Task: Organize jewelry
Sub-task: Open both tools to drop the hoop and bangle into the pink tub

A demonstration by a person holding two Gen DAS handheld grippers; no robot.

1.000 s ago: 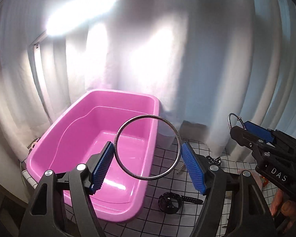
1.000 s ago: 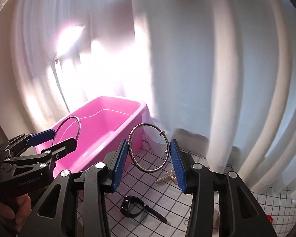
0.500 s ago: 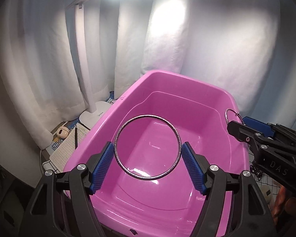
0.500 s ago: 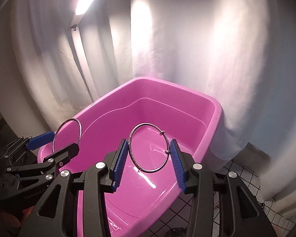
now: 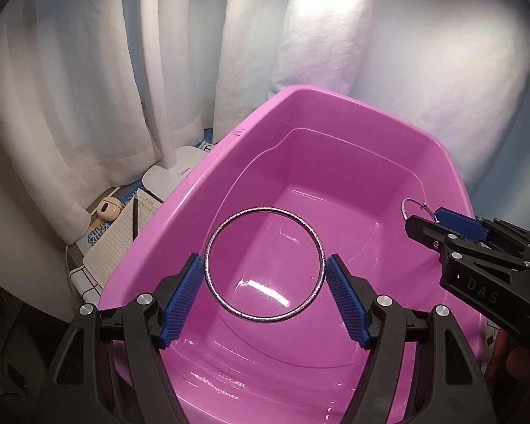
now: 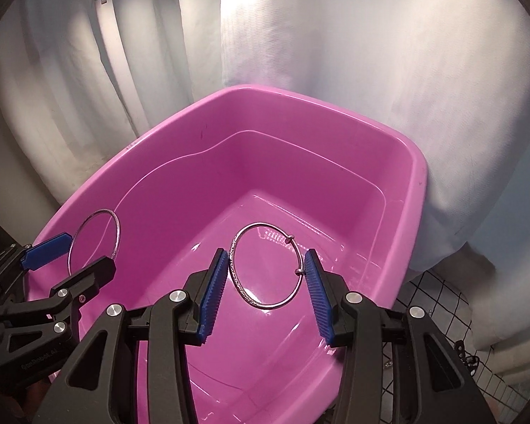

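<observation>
My left gripper [image 5: 265,282] is shut on a large textured silver bangle [image 5: 319,247] and holds it above the inside of the pink plastic tub [image 5: 229,148]. My right gripper [image 6: 266,272] is shut on a thinner silver hoop bangle [image 6: 261,225] with two small beads, also over the tub [image 6: 417,176]. Each gripper shows in the other's view: the right one [image 5: 441,226] at the tub's right rim, the left one [image 6: 70,258] at the left rim with its bangle [image 6: 116,233]. The tub's floor is bare.
White curtains hang behind the tub. A white lamp base [image 5: 173,173], a gridded notepad with a pen [image 5: 123,233] and a small beige case [image 5: 107,206] lie left of the tub. A grid-patterned mat [image 6: 441,296] with small dark jewelry [image 6: 466,357] lies to the right.
Both grippers have swung left from over the gridded mat to above the tub, tilting down into it, each still holding its bangle.
</observation>
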